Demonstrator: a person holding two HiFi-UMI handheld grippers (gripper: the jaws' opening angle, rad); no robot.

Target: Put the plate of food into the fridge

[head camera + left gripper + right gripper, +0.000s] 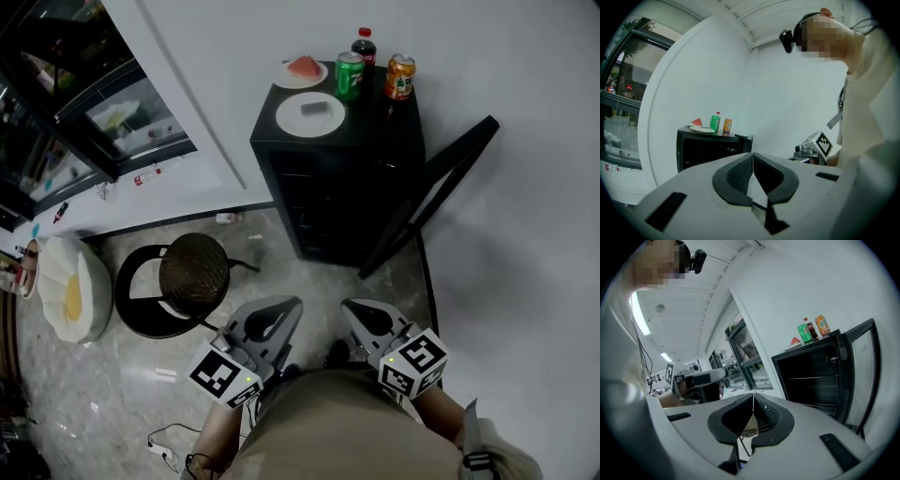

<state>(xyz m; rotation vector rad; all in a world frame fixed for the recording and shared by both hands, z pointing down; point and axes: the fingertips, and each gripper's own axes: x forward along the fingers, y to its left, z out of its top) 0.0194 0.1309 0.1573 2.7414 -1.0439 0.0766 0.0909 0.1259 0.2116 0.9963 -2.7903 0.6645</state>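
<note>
The job looks barely begun. On the floor to the left stands a round black stool [192,272], off to the side of the fridge. Beyond it the black fridge [323,202] stands against the wall, and both plates still sit on its top. At the left rear is a white plate [287,81] bearing a slice of watermelon [305,67], and just in front of it is a second white plate [292,124] with a flat grey item [312,109] on it (which of the two the task means cannot be settled from here, though the watermelon seems the plainer candidate). To their right come a green can [350,75], a dark bottle [364,44] behind it, and an orange can [399,77]. Further right, the fridge door [441,183] hangs swung wide. The right gripper view shows wire shelves inside with nothing seen on them, so the opening step appears done. What seems left is the approach, the lift of the plate, its placing on a shelf and probably the closing of the door.

The left gripper [753,157] is held low near the person's body, well apart from the fridge, with its jaws pressed together and nothing between them. The right gripper [753,397] hangs beside it, likewise clenched on nothing and touching no object.
</note>
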